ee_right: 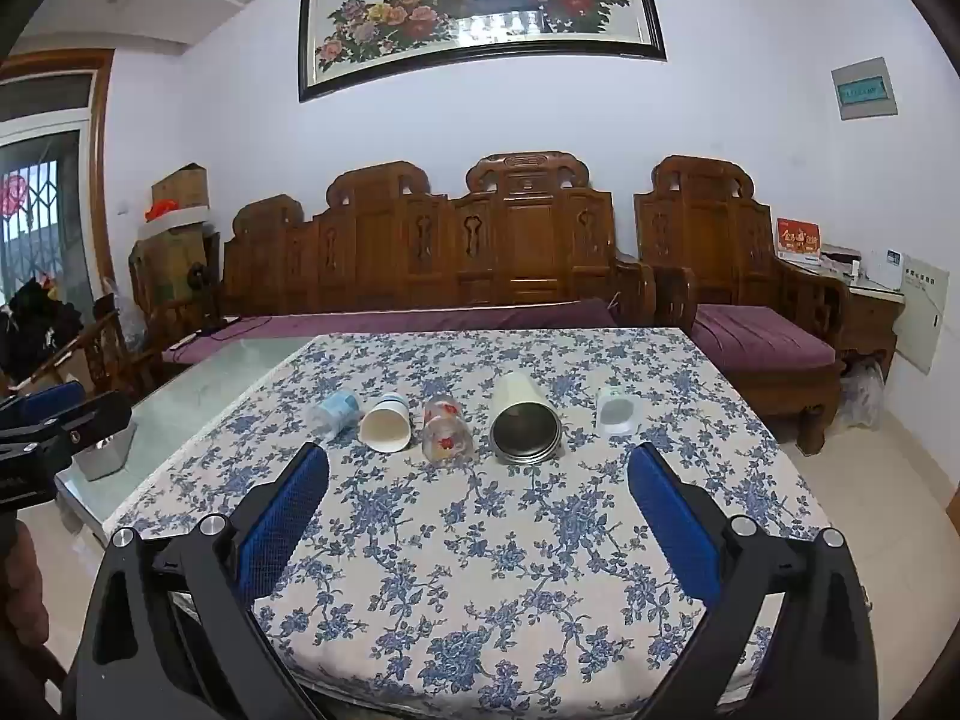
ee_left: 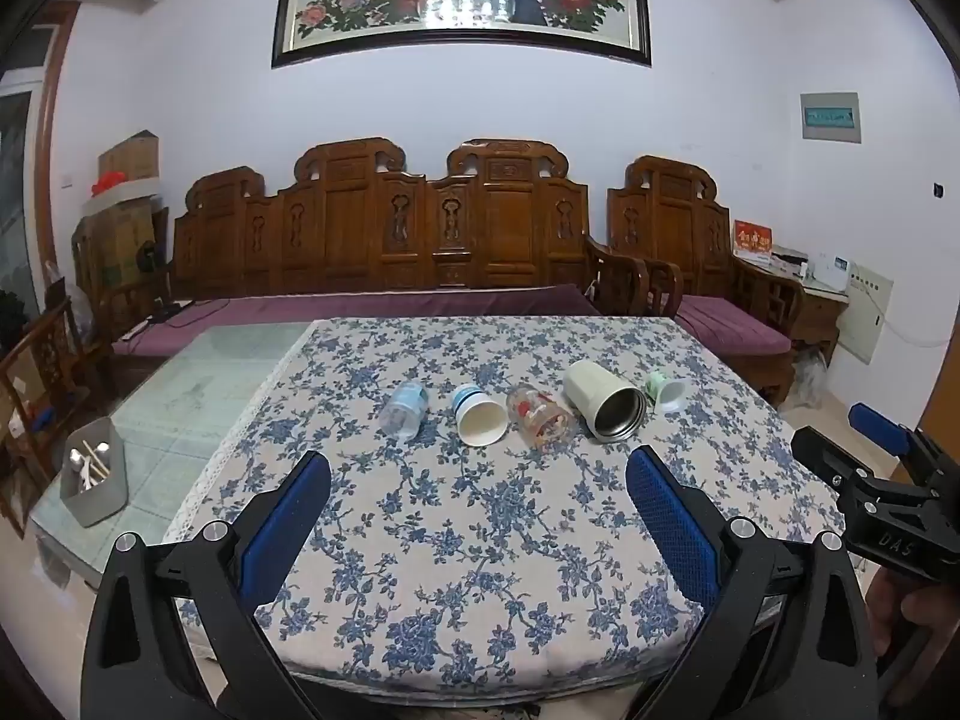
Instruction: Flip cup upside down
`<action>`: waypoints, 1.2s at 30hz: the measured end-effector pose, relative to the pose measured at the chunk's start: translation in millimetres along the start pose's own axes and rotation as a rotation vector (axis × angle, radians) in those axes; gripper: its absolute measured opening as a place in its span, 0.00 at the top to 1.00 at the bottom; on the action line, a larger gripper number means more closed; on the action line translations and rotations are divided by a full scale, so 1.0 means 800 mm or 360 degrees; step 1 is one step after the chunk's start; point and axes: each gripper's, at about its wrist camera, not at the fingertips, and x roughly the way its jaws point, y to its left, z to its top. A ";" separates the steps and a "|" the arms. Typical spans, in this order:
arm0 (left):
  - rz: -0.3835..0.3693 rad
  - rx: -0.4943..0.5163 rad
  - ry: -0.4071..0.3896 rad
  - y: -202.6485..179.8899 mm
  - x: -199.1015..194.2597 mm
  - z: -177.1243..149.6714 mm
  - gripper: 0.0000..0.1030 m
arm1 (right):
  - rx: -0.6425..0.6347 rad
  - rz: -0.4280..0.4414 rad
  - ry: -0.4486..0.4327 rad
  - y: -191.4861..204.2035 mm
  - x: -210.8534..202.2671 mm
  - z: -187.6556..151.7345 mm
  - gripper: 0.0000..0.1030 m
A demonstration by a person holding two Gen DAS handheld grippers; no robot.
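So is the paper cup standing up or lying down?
Lying down: the paper cup rests on its side on the tablecloth, open mouth facing the camera.

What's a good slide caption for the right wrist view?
Open right gripper faces five cups lying on their sides across a floral tablecloth.

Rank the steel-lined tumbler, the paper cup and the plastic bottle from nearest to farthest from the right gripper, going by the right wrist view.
1. Steel-lined tumbler, lying ahead of the right gripper, just right of centre.
2. Paper cup, on its side, ahead-left.
3. Plastic bottle, farthest left in the row.
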 end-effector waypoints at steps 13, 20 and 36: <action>0.0002 0.0000 -0.0010 0.000 0.001 0.000 0.08 | -0.0009 -0.0003 -0.0002 0.001 0.001 0.000 0.02; 0.0000 0.0000 -0.0013 -0.003 -0.001 0.004 0.08 | -0.0009 0.0000 -0.0002 0.001 0.001 -0.001 0.02; -0.0001 0.0005 -0.0024 -0.002 -0.007 0.011 0.08 | -0.0011 -0.0001 -0.0004 0.004 -0.001 0.002 0.02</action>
